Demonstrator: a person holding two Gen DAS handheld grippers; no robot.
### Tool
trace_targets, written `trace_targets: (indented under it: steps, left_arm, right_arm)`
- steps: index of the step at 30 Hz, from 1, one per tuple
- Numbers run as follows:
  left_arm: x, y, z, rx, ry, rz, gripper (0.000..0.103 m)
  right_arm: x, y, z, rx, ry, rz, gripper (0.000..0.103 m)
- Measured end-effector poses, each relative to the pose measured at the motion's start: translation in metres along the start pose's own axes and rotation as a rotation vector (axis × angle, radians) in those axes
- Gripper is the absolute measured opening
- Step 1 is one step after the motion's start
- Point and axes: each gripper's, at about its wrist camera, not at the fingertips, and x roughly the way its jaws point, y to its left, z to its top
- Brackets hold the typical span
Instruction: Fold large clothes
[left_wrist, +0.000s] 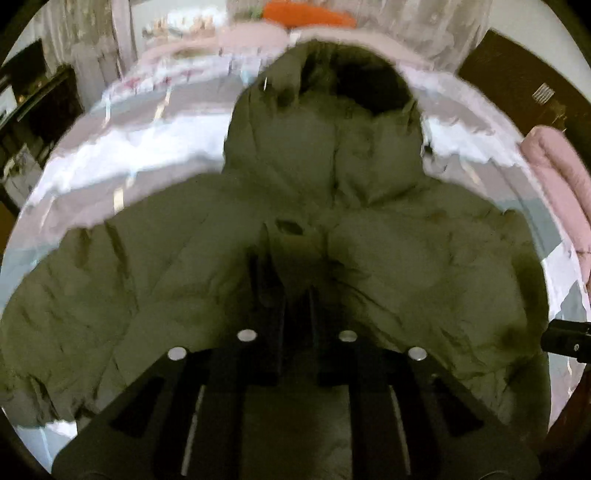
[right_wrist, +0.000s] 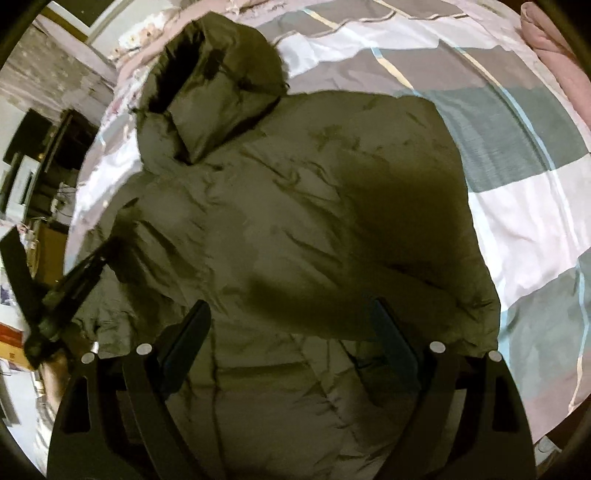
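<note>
Spread across the checked bed (right_wrist: 517, 206), the jacket (right_wrist: 295, 206) looks puffy, soft and slippery, so my left gripper (left_wrist: 295, 280) is pinched shut on a fold near its middle while my right gripper (right_wrist: 291, 328) gapes above the hem.

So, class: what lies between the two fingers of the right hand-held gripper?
Only the green jacket, in the right wrist view; the right hand-held gripper stands open over it.
</note>
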Motion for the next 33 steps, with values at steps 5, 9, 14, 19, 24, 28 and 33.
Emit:
trace_targets:
  steps: [5, 9, 14, 19, 24, 28, 33]
  left_arm:
    - [0.014, 0.013, -0.005, -0.047, 0.078, 0.003, 0.03]
    - [0.017, 0.01, -0.001, -0.055, 0.087, -0.009, 0.031]
    - [0.038, 0.004, -0.006, -0.074, 0.172, -0.034, 0.041]
    - [0.045, -0.013, -0.005, -0.045, 0.168, -0.024, 0.048]
    - [0.044, -0.016, -0.004, -0.023, 0.157, -0.005, 0.051]
    - [0.045, -0.011, -0.004, -0.044, 0.16, 0.008, 0.058]
    - [0.043, -0.004, -0.007, -0.044, 0.173, 0.009, 0.058]
  right_arm:
    - [0.014, -0.002, 0.005, -0.035, -0.041, -0.105, 0.075]
    - [0.045, -0.007, 0.012, -0.055, -0.015, -0.182, 0.055]
    - [0.071, -0.027, 0.036, -0.015, -0.04, -0.243, 0.053]
    - [0.07, -0.048, 0.05, 0.082, -0.051, -0.248, 0.051]
    - [0.032, -0.031, 0.046, 0.029, -0.07, -0.264, 0.052]
    - [0.029, -0.035, 0.04, -0.003, -0.06, -0.364, 0.053]
    - [0.082, -0.054, 0.041, -0.004, 0.087, -0.374, 0.06]
